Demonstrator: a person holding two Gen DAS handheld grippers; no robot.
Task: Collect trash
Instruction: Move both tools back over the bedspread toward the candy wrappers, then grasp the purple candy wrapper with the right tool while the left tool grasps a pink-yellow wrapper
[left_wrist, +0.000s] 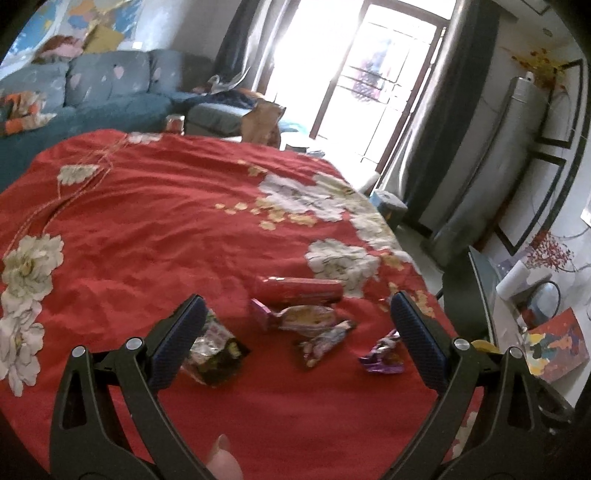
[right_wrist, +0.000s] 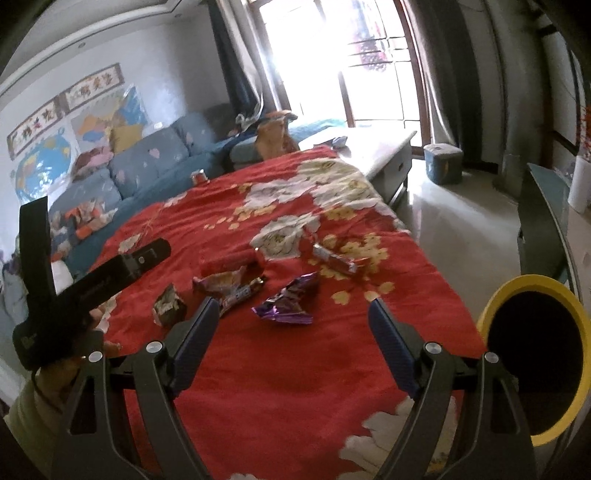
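Note:
Several pieces of trash lie on the red floral cloth (left_wrist: 147, 221): a red can (left_wrist: 301, 290) on its side, a pink and yellow wrapper (left_wrist: 295, 317), a dark bar wrapper (left_wrist: 325, 341), a purple wrapper (left_wrist: 382, 352) and a silver and black wrapper (left_wrist: 214, 350). My left gripper (left_wrist: 297, 304) hovers open just short of them, holding nothing. In the right wrist view my right gripper (right_wrist: 294, 306) is open and empty, with the purple wrapper (right_wrist: 288, 301) just past its tips. A red and white bar wrapper (right_wrist: 338, 260) lies farther off. The left gripper (right_wrist: 100, 223) shows at the left edge.
A yellow-rimmed bin (right_wrist: 532, 291) stands at the cloth's right edge. A blue sofa (right_wrist: 147, 162) runs along the far left, with a paper bag (right_wrist: 273, 138), a low table (right_wrist: 384, 151) and a blue stool (right_wrist: 443, 162) beyond. A small can (right_wrist: 199, 177) stands at the far edge.

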